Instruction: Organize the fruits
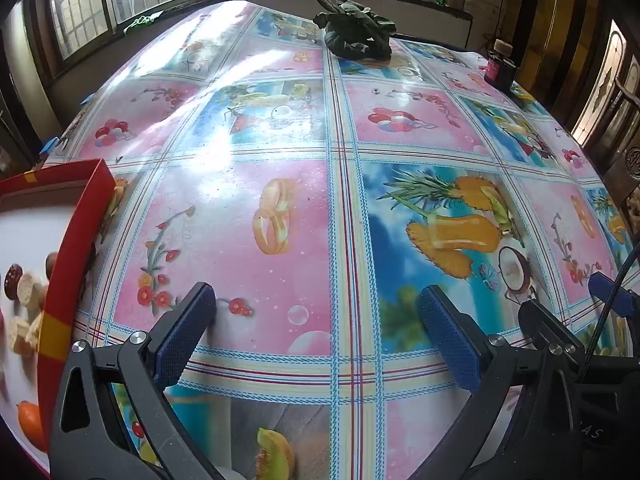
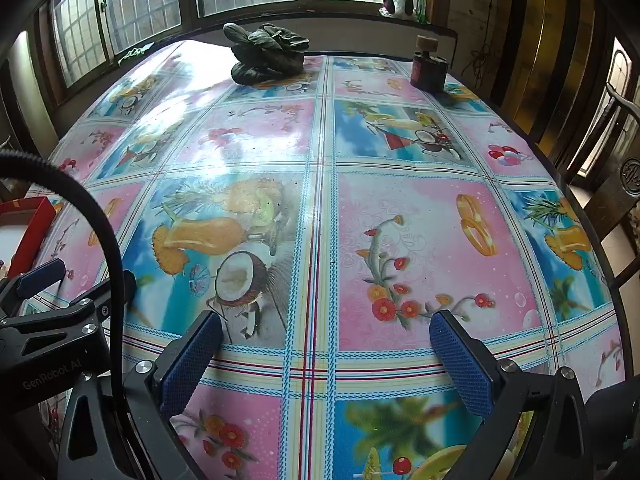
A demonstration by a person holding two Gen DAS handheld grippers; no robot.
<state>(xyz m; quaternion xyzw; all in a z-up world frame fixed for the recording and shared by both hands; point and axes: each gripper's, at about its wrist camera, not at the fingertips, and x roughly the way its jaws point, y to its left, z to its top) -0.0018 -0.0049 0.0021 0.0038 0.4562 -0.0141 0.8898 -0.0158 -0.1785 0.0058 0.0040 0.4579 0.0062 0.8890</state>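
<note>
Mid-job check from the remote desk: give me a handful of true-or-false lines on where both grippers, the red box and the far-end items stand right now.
1. The left gripper is open and holds nothing. True.
2. The right gripper is shut on a fruit. False: it is open with only tablecloth between its fingers.
3. The red box sits left of the left gripper. True.
4. The leafy greens lie inside the red box. False: they lie on the table at its far end, near the window.
5. A dark bottle stands at the far right of the table. True.
</note>
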